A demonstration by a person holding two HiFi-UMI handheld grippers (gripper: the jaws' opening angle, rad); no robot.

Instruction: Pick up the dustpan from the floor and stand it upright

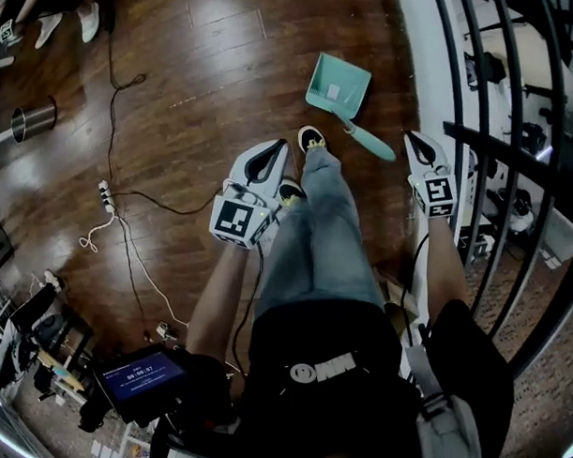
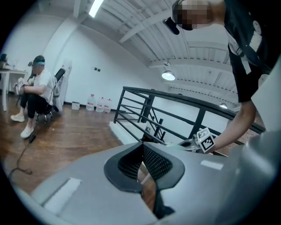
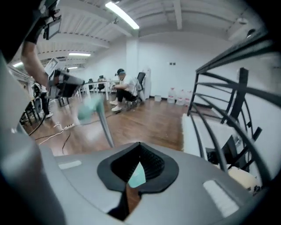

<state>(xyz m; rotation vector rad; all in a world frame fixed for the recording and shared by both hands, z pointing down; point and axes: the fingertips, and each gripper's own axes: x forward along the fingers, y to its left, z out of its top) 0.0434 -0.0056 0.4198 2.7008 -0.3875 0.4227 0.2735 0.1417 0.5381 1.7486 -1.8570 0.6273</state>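
Two tongs are in our hands, and both are held above the floor with nothing in them. The left gripper [image 1: 278, 150] hangs over the wooden floor [image 1: 208, 70] beside our left leg. In its own view the tongs meet at their tips, and only a sliver of floor shows through the slit behind them. The right gripper [image 1: 416, 141] sits close to the black railing [image 1: 478, 108]. Its tongs are likewise together at the tips, with a wedge of teal showing through the gap below them.

The teal dustpan [image 1: 338, 84] lies flat on the floor ahead of our shoes, and its handle [image 1: 372, 142] points back toward the right gripper. The handle's end is near those tongs but apart from them. A pale rectangular label sits on the pan, too small to read.

Each gripper carries a marker cube [image 1: 238, 220] with a black-and-white square pattern. A tablet [image 1: 139, 376] at our left hip glows blue with light lettering that we cannot make out. A white power strip [image 1: 105, 196] and dark cables lie on the floor to our left, and a metal bin [image 1: 32, 119] stands farther off. A seated person [image 2: 37, 92] appears in the left gripper view.
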